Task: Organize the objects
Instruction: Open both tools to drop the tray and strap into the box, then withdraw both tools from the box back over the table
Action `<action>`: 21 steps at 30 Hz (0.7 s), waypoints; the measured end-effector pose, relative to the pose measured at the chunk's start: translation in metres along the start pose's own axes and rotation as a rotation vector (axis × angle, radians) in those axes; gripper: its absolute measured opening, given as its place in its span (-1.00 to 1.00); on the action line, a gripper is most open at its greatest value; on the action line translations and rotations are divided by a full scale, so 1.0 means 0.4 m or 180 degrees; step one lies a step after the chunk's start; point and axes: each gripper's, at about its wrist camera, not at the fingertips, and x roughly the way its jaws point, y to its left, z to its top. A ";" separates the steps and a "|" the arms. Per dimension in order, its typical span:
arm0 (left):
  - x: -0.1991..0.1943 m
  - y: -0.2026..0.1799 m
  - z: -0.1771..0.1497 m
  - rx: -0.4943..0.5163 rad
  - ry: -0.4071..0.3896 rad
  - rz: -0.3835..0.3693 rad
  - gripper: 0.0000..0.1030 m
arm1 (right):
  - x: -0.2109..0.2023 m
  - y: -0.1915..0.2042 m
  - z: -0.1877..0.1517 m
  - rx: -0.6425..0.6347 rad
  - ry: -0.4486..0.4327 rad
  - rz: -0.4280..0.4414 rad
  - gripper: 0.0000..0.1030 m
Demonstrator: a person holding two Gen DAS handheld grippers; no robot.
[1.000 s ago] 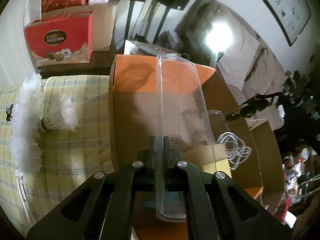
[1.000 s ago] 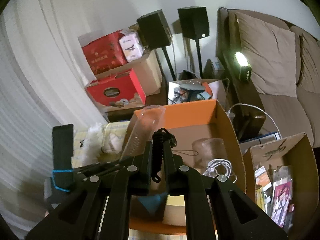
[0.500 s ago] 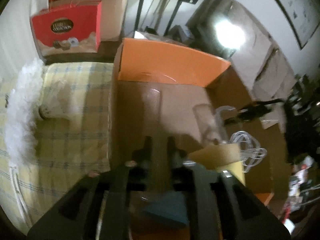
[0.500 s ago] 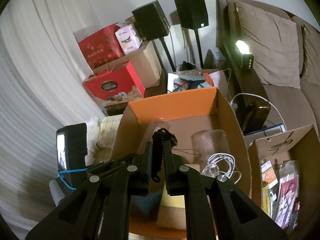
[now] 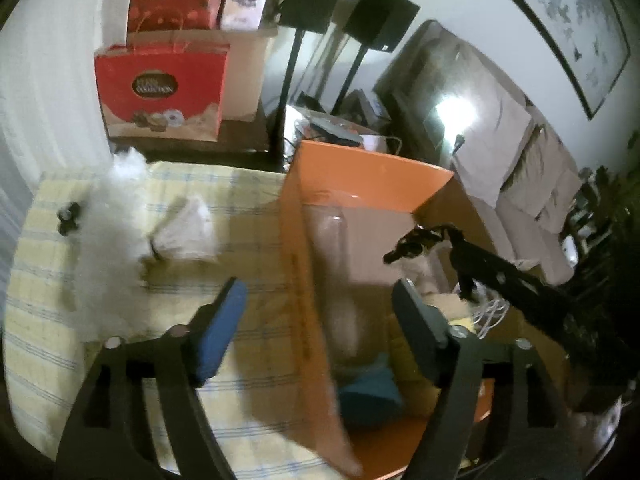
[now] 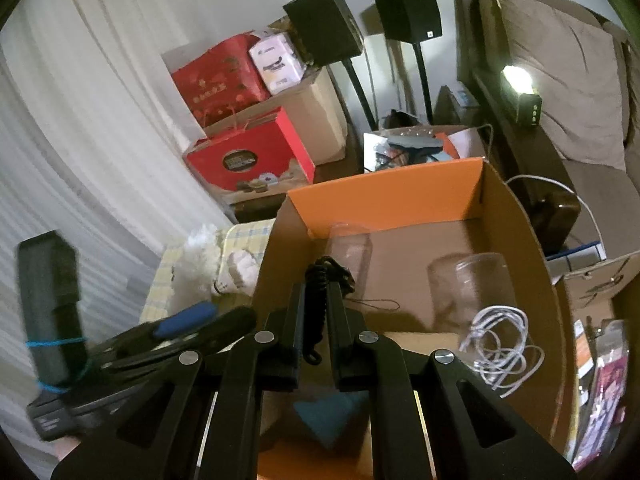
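My left gripper point(image 5: 320, 304) hangs over the left wall of an orange cardboard box point(image 5: 372, 176); its jaws are opening and grip nothing. Below them a clear plastic tube point(image 5: 340, 264) lies blurred on the box floor, also seen as the tube point(image 6: 348, 246) in the right wrist view. My right gripper point(image 6: 316, 292) is shut on a black coiled cord point(image 6: 320, 276) above the box point(image 6: 392, 196). From the left wrist view that right gripper point(image 5: 452, 240) reaches in from the right with the cord point(image 5: 416, 240) at its tip. The left gripper point(image 6: 192, 324) shows blurred at lower left.
Inside the box lie a clear jar point(image 6: 468, 280), a white cable point(image 6: 500, 344) and a blue piece point(image 6: 328, 412). Left of it, white shuttlecocks point(image 5: 184, 232) and feathers point(image 5: 108, 248) rest on a yellow checked cloth point(image 5: 48, 320). Red gift boxes point(image 5: 160, 92), speaker stands and a sofa stand behind.
The left gripper let go of the clear tube, which dropped into the box, then opened wide and shifted left over the box wall. The right gripper sank toward the box, cord still held.
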 end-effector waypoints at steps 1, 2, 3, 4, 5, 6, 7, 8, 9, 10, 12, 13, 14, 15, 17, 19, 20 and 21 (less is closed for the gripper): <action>-0.004 0.011 -0.004 0.0006 0.0003 0.0028 0.49 | 0.016 0.002 0.001 0.0016 0.0016 -0.0003 -0.83; -0.006 0.022 -0.005 -0.0003 0.0009 0.0051 0.49 | 0.027 0.003 0.001 0.0028 0.0031 0.0004 -0.83; -0.006 0.034 -0.007 -0.0013 0.0017 0.0072 0.50 | 0.039 0.003 0.002 0.0040 0.0050 0.0005 -0.83; -0.009 0.052 -0.010 -0.0031 0.0022 0.0096 0.53 | 0.056 0.005 0.003 0.0049 0.0066 -0.0018 -0.83; -0.013 0.064 -0.012 -0.0041 0.0023 0.0111 0.53 | 0.067 0.006 0.003 0.0051 0.0078 -0.0032 -0.83; -0.016 0.076 -0.015 -0.0052 0.0024 0.0126 0.53 | 0.077 0.007 0.004 0.0053 0.0089 -0.0044 -0.82; -0.019 0.091 -0.017 -0.0066 0.0033 0.0142 0.53 | 0.091 0.007 0.004 0.0053 0.0111 -0.0058 -0.82; -0.021 0.101 -0.019 -0.0072 0.0036 0.0154 0.54 | 0.109 0.008 0.002 0.0050 0.0156 -0.0073 -0.82; -0.025 0.111 -0.021 -0.0078 0.0033 0.0168 0.54 | 0.122 0.009 0.000 0.0043 0.0193 -0.0095 -0.82; -0.032 0.122 -0.023 -0.0075 0.0017 0.0195 0.54 | 0.138 0.011 -0.005 0.0026 0.0240 -0.0135 -0.81; -0.042 0.136 -0.026 -0.0062 -0.0009 0.0243 0.54 | 0.168 0.016 -0.019 -0.0015 0.0350 -0.0222 -0.76; -0.046 0.144 -0.028 -0.0057 -0.0024 0.0256 0.55 | 0.183 0.017 -0.027 -0.0033 0.0416 -0.0246 -0.75; -0.052 0.154 -0.032 -0.0057 -0.0045 0.0266 0.57 | 0.194 0.018 -0.036 -0.0041 0.0475 -0.0274 -0.75; -0.056 0.160 -0.035 -0.0057 -0.0058 0.0278 0.61 | 0.199 0.016 -0.044 -0.0048 0.0501 -0.0290 -0.75; -0.061 0.173 -0.041 -0.0041 -0.0077 0.0313 0.73 | 0.199 0.017 -0.056 -0.0063 0.0552 -0.0308 -0.73; -0.065 0.186 -0.050 -0.0009 -0.0083 0.0381 0.73 | 0.188 0.019 -0.057 -0.0078 0.0545 -0.0321 -0.59; -0.066 0.189 -0.053 0.0010 -0.0079 0.0400 0.73 | 0.175 0.021 -0.056 -0.0093 0.0509 -0.0334 -0.46; -0.068 0.193 -0.054 0.0021 -0.0083 0.0425 0.73 | 0.168 0.024 -0.053 -0.0098 0.0486 -0.0354 -0.43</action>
